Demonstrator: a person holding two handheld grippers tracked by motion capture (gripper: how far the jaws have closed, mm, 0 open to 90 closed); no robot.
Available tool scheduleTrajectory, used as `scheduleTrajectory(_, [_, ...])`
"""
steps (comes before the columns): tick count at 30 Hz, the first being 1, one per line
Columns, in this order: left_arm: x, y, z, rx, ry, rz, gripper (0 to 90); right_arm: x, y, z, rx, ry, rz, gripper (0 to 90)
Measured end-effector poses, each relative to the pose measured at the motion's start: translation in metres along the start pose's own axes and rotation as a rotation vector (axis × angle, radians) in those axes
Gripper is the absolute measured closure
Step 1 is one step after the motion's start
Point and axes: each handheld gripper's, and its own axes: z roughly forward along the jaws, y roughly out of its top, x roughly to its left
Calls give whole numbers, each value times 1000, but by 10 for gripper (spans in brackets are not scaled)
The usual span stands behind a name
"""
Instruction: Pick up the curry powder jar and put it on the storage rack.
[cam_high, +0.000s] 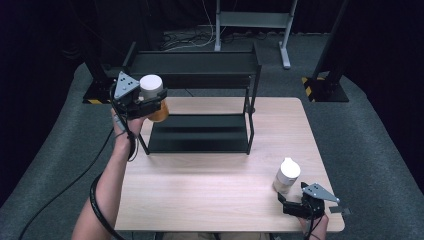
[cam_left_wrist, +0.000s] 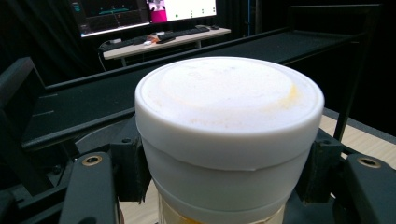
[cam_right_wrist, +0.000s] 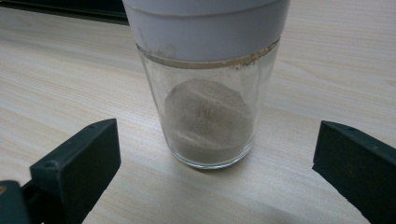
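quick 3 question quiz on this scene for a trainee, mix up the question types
1. True or false: the left hand-held gripper is shut on the orange-filled jar and holds it off the table.
2. Where is the jar of grey powder? A) on the black rack's lower shelf B) on the table, just ahead of the right hand-held gripper C) in the left hand-held gripper
3. Fill in: both jars have ___ lids.

Key: 1 true; 2 B; 3 white
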Motion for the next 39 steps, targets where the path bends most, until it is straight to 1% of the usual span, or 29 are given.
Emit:
scheduleTrajectory(19, [5,16,-2,-18,5,-4,338,0,0,0,2,1,-1,0])
scheduleTrajectory(22, [6,19,-2,-23,2,-10,338,1,0,0,-1,-3,0,0])
scheduleTrajectory(26, [6,23,-2,-24,3,-3,338,0,0,0,2,-1,-1,0])
scheduleTrajectory(34, [8,31,-3,-37,-1,-7,338,0,0,0,1,-2,1,0])
scheduleTrajectory(39, [8,35,-2,-37,-2,-2,338,0,1,0,3,-1,-1,0])
